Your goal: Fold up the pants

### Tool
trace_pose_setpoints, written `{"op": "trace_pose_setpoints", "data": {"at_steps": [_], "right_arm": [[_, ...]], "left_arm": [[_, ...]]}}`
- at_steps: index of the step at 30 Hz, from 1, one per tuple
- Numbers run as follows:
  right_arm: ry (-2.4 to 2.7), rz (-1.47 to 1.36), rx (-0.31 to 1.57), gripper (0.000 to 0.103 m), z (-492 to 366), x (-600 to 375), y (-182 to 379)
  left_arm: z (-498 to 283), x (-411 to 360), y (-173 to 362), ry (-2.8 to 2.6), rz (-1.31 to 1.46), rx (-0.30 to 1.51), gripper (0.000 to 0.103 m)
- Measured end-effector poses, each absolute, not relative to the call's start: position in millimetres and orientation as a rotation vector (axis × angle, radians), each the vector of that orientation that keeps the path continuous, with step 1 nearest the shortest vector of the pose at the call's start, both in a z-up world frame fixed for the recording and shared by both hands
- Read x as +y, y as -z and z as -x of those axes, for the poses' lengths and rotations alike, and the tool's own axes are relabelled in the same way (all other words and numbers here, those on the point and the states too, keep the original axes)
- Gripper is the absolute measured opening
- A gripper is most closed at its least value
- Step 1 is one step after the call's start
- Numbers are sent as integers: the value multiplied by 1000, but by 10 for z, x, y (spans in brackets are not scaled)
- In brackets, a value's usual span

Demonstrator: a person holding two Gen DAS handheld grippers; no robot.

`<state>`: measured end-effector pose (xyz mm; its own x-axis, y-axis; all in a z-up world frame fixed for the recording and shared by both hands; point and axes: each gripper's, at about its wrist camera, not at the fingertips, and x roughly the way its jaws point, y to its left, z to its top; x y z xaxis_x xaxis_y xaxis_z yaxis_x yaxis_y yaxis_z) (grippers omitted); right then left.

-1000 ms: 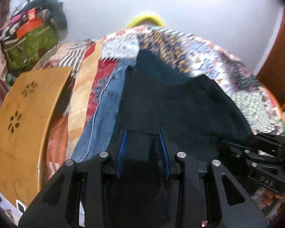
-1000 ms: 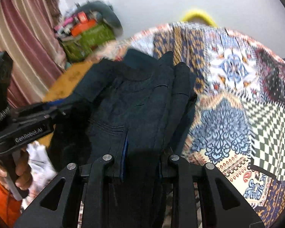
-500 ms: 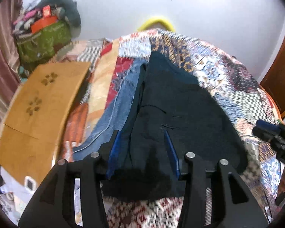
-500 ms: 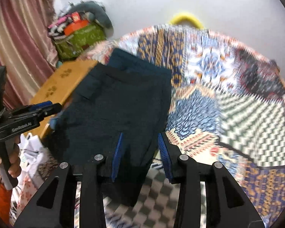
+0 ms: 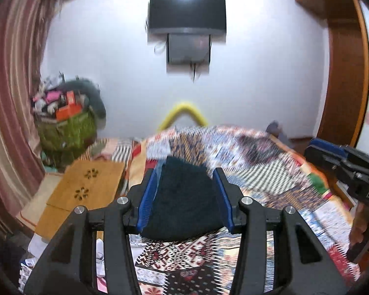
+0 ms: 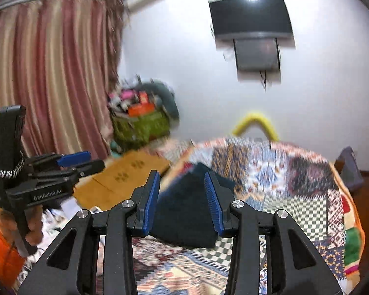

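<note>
Left wrist view. Blue-padded fingers [image 5: 147, 196] spread wide on the left gripper [image 5: 185, 193], gripping nothing, raised clear of the cloth. Framed between them but well beyond, the dark pants [image 5: 184, 204] lying folded into a compact bundle on the patchwork quilt [image 5: 270, 172]. A strip of blue denim [image 5: 157, 169] peeking out along the bundle's left edge; hard to say whether under or merely beside. Left of the pants, off the quilt's edge, a wooden board [image 5: 86, 189] with flower cut-outs. Far beyond the pants, a wall-mounted television [image 5: 187, 14] and a yellow hoop [image 5: 182, 113] at the far side of the bed. To the right of the pants, the right gripper [image 5: 344, 167] hanging in the air, apart from the cloth.

Right wrist view. Pads [image 6: 212, 201] likewise parted and empty on the right gripper [image 6: 182, 201], above and short of the pants [image 6: 187, 211]. Left of the pants, the left gripper [image 6: 69, 163] held up in a hand [image 6: 34, 223], its blue tips apart.

Judging by the tidy bundle, likely at or near the last fold. For a clean finish: check for loose hems or a bulging side, descend slowly with fingers apart, press flat rather than pinch, avoid dragging the quilt or snagging the denim. Heavy motion blur here, so edges worth confirming before any touch.
</note>
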<state>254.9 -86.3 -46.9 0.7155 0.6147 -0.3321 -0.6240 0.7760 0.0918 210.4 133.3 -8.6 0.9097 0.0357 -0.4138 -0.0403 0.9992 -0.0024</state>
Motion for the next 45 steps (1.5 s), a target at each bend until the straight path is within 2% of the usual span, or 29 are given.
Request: {"op": "trace_pose_setpoints", "data": {"at_steps": [3,9,10,11,13,16,17,22,45], "right_arm": [[-696,24,274,36,-2100,-946,284],[-694,32,199,37,-1515,-1051,240],[-691,34,195,40,-1492,-1070,254],[-684,33,193,48,-1448,-1079,263],[-670,36,195,62,-1368,-1095,289],[-628,40,182,77,-1281,-1120,317],[-618,39,181,85,-1272,-1123,319],[-577,11,173,103,-1235,-1180,332],[-531,20,183,103,-1121,-1271,429]], "left_arm": [[-1660,1196,-92,-47,16,353,48],[-996,958,-179,-89,-3,254,64],[-893,927,-176,-99,0,241,68],[-843,904,-169,-103,2,238,71],[-711,876,-155,-107,14,227,85],[-574,837,-142,-109,18,216,99],[-554,825,-137,-110,17,214,101],[-439,800,-130,-116,20,213,103],[-478,850,5,-120,45,241,103]]}}
